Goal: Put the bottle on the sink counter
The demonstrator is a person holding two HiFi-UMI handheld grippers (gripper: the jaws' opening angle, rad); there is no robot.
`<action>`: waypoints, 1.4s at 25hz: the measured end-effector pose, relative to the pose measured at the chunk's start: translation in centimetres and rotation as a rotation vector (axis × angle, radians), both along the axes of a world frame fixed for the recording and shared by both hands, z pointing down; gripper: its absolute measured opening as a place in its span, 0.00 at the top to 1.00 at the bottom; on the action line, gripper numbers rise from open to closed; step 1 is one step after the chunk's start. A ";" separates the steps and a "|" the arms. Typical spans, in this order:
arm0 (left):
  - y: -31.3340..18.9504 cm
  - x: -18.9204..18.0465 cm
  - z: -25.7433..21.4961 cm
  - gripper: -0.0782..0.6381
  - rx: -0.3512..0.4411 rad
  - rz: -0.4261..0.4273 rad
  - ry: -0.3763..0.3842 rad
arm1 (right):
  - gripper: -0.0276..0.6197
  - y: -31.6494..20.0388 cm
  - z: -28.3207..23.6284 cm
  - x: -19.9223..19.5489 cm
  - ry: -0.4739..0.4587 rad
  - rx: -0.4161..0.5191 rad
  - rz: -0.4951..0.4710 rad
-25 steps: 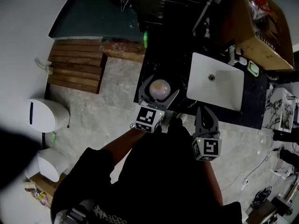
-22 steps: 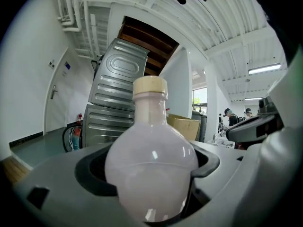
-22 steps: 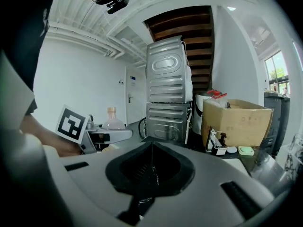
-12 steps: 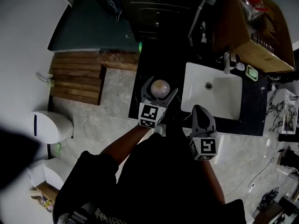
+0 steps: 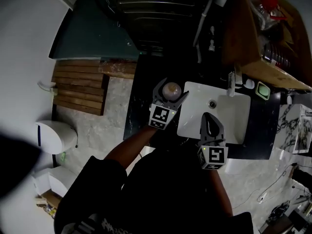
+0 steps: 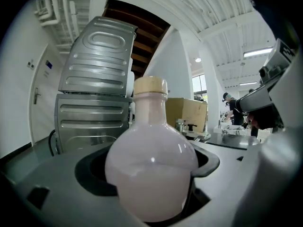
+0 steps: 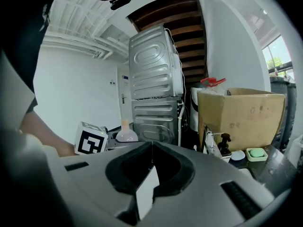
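Observation:
A round pink bottle (image 6: pixel 151 174) with a cream cap fills the left gripper view, clamped between the jaws. In the head view my left gripper (image 5: pixel 169 92) is shut on the bottle (image 5: pixel 171 90) and holds it upright over the dark counter (image 5: pixel 146 106), right at the left rim of the white sink (image 5: pixel 214 113). My right gripper (image 5: pixel 209 123) hovers over the sink's front part, its jaws pressed together with nothing in them. The right gripper view shows the bottle (image 7: pixel 126 134) small at the left, beside the left gripper's marker cube (image 7: pixel 91 139).
A stacked grey washer and dryer (image 7: pixel 155 84) stand behind the counter. A cardboard box (image 7: pixel 239 115), a faucet (image 5: pixel 231 84), a pump bottle (image 7: pixel 223 144) and a green soap dish (image 5: pixel 263 90) sit at the sink's back. Wooden steps (image 5: pixel 80 84) and a white bin (image 5: pixel 56 135) are on the floor at left.
Both grippers have moved forward towards the sink. The bottle went with the left gripper from above the counter's front edge to the sink's left rim.

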State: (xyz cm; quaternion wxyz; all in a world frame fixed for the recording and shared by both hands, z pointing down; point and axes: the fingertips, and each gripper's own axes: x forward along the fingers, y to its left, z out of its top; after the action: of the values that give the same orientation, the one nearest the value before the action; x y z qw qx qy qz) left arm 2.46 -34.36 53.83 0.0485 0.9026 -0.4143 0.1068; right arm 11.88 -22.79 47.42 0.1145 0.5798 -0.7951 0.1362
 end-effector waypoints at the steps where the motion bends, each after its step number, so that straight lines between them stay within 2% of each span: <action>1: -1.0 0.2 0.7 0.34 -0.013 -0.010 -0.007 | 0.90 -0.8 0.3 0.5 0.003 -0.007 -0.001; 7: -5.5 0.4 5.3 0.34 -0.083 -0.066 -0.061 | 0.90 -5.1 2.8 1.9 0.029 -0.043 -0.054; 12: -7.3 0.4 8.3 0.34 -0.102 -0.045 -0.130 | 0.90 -7.9 4.1 1.5 0.025 -0.041 -0.081; 16: -7.8 0.7 10.9 0.34 -0.153 -0.025 -0.153 | 0.90 -9.3 5.0 1.0 0.021 -0.051 -0.107; 19: -7.7 0.7 11.8 0.34 -0.195 -0.014 -0.159 | 0.90 -10.4 5.3 0.5 0.021 -0.048 -0.122; 24: -8.2 0.3 12.8 0.33 -0.270 -0.043 -0.192 | 0.90 -12.0 5.6 0.2 0.018 -0.048 -0.124; 30: -7.6 0.8 13.9 0.34 -0.318 0.015 -0.278 | 0.90 -12.3 5.8 -0.2 -0.002 -0.051 -0.125; 35: -7.6 0.8 14.2 0.34 -0.325 0.021 -0.298 | 0.90 -12.1 5.9 -0.5 -0.022 -0.059 -0.125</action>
State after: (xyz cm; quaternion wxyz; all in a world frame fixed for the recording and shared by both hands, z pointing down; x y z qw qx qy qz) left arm 3.26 -41.97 68.05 0.1303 0.8613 -0.3849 0.3050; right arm 11.36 -34.88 53.35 0.1311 0.5240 -0.8264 0.1588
